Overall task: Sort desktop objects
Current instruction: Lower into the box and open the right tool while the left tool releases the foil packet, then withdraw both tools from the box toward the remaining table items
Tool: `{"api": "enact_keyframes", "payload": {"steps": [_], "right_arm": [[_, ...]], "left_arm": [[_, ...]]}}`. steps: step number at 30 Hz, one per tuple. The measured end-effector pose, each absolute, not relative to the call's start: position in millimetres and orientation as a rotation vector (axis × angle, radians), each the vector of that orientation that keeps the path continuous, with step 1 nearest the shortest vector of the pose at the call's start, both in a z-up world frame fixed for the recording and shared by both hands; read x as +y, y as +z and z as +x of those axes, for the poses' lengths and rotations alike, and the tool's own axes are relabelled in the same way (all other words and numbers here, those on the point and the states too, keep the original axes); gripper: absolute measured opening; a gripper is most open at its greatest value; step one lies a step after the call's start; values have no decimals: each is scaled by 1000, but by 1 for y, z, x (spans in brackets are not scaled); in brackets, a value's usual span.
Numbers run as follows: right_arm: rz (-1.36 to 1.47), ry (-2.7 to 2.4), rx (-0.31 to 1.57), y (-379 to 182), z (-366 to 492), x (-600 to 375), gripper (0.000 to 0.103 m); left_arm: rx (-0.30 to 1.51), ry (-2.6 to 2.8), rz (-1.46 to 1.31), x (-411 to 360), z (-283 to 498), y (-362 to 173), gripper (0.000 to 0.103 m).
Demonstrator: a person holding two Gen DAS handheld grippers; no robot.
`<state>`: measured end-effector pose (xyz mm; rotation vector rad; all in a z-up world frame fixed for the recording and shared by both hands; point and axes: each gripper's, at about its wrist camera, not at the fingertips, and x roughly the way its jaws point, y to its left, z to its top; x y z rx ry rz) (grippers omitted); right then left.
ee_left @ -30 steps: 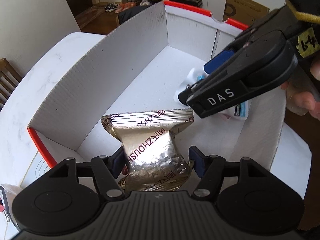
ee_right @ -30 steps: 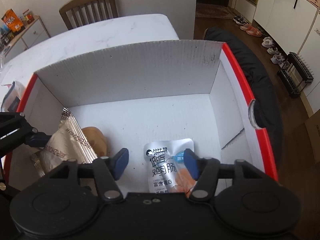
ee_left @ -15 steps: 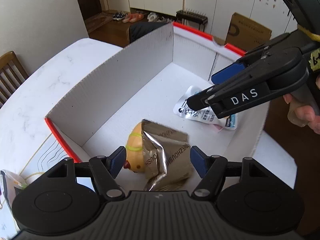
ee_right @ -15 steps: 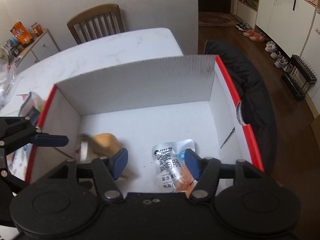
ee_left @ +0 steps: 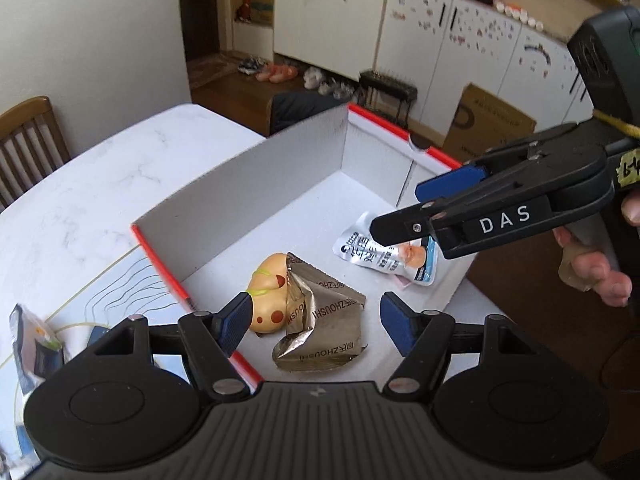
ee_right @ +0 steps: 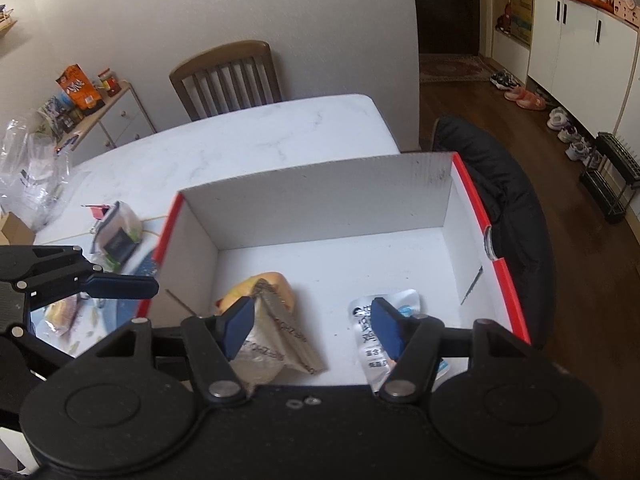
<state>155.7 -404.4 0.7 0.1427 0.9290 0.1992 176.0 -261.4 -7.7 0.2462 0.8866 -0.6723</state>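
Both grippers have lifted away from the box (ee_left: 304,168) since a second ago. Then the left gripper (ee_left: 316,320) clasped the silver foil packet (ee_left: 324,320); now its jaws stand apart with nothing between them, and the packet lies crumpled on the box floor at the near left, leaning on a yellow toy (ee_left: 270,296) with red spots. The right gripper (ee_right: 312,324) has just been opening wider — its jaws are released and empty, above the white sausage pouch (ee_left: 384,256), which lies flat at the near right of the box, well apart from the foil packet.

Around the box, a white marble table (ee_right: 248,140) carries a clear zip pouch (ee_right: 116,232) to the left and a crumpled plastic bag (ee_right: 32,184) farther left. A wooden chair (ee_right: 228,76) stands at the far side, a dark seat (ee_right: 516,208) on the right. Nothing blocks the box's open top.
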Motion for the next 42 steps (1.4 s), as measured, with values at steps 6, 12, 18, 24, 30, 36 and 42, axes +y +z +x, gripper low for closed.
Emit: {"api": "enact_keyframes", "payload": {"steps": [6,12,18,24,30,36,42], "right_arm": [[104,216,872,13,138,-387,69],[93,234,834,20,125,-362,71],[83,223,807,26,117,-329,73],[90,208,804,27,113,-294,74],[92,207,807,26,107,-252,75],[91,209,800,24,101,-209,77],[87,204,804,19,100,-166,78]], "left_arm": [[853,-667,184,-234,156,3,70],[830,-665,138,-200,143,12,70],[812,-645,104,-160,137,12,82],[798,-612,81,-118,135,11,86],[795,-592,62,-71,132,6,99],[782,-526,63,-19,129,1,103],[780,-464,64,29,137,-8,103]]}}
